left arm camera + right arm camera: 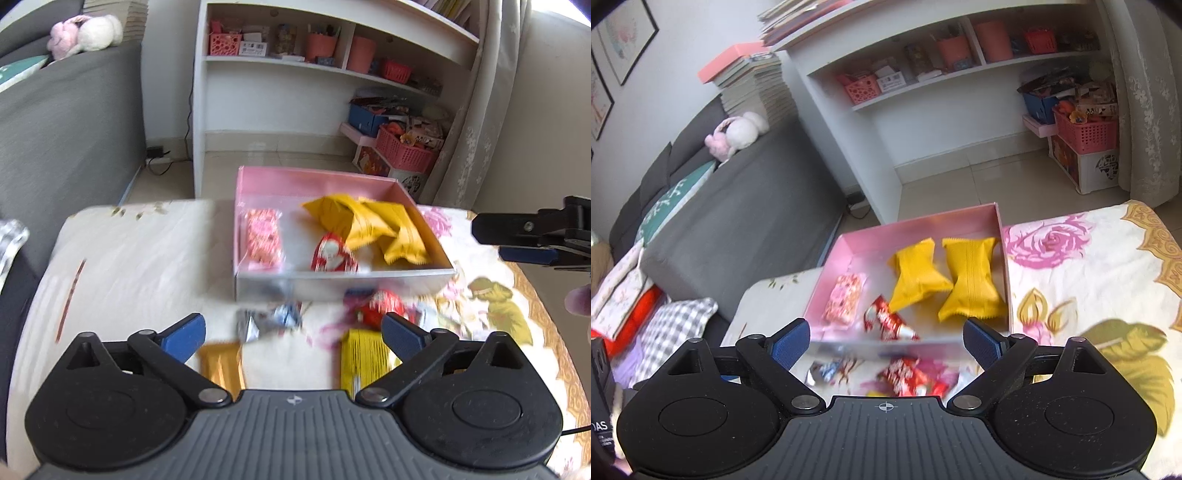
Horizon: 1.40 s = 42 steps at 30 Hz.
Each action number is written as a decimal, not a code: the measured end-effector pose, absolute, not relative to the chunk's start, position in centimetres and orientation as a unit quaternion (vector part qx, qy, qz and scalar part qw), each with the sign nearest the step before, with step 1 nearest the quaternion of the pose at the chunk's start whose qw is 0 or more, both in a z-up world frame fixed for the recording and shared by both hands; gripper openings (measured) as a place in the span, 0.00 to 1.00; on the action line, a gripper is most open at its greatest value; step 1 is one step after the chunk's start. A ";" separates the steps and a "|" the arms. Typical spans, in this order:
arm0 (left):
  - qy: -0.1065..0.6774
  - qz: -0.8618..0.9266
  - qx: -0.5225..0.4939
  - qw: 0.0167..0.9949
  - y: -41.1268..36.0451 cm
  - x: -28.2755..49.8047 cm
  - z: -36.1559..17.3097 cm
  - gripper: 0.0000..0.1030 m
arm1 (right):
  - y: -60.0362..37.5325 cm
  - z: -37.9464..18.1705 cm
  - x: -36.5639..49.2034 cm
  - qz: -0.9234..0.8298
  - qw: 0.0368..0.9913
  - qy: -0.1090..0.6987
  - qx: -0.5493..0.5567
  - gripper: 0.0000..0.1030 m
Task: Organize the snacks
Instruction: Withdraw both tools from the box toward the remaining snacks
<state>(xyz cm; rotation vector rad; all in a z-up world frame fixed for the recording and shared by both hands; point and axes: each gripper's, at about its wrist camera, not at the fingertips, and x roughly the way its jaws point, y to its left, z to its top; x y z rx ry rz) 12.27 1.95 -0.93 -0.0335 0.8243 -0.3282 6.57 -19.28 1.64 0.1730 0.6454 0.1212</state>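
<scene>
Looking down along our left gripper (293, 330), we see its blue-padded jaws spread wide with nothing between them. It hangs above a table covered by a flowered cloth (122, 251). Our right gripper (886, 341) stands just as wide and just as empty; from the left camera its fingers show at the far right edge, off to the side of the box.

A pink box (314, 181) sits open on the cloth ahead of both grippers. Inside it we count two yellow packets (918, 275) lying side by side toward the right wall, touching one another. A pink-and-red patterned packet (844, 299) lies near the left wall, and a red-and-white wrapped snack (886, 323) rests near the front wall, between the pink one and the yellow pair.

Several snacks lie loose on the cloth in front of the box, outside it. A silver-and-blue wrapper (269, 319) lies just beside the front wall, and a red wrapped snack (380, 308) lies to its right. Nearer to us, partly hidden by the left gripper's body, lie a golden-orange packet (221, 363) and another yellow ridged packet (364, 360). These near items are blurred, so we cannot read any printing.

Beyond the table stand a white shelf unit (280, 107) and a grey sofa (70, 129).
</scene>
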 end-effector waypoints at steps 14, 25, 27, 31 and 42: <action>0.454 -0.114 -0.016 0.883 2.9 6.1 -4.7 0.99 | -18.0 -2.7 -0.3 0.098 0.955 0.280 -0.030 0.94; 0.520 -0.092 -0.069 0.846 3.0 2.9 -7.6 0.99 | -19.1 -4.7 -2.1 0.130 0.945 0.295 -0.047 0.94; 0.521 -0.089 -0.067 0.846 2.7 2.3 -7.8 0.99 | -19.1 -5.1 -2.2 0.141 0.941 0.303 -0.055 0.94; 0.512 -0.091 -0.048 0.853 2.0 1.5 -7.7 0.96 | -18.3 -6.2 -2.4 0.158 0.927 0.326 -0.098 0.94; 0.479 -0.084 0.017 0.874 0.1 -0.4 -8.0 0.77 | -17.2 -8.4 -2.6 0.175 0.903 0.359 -0.157 0.94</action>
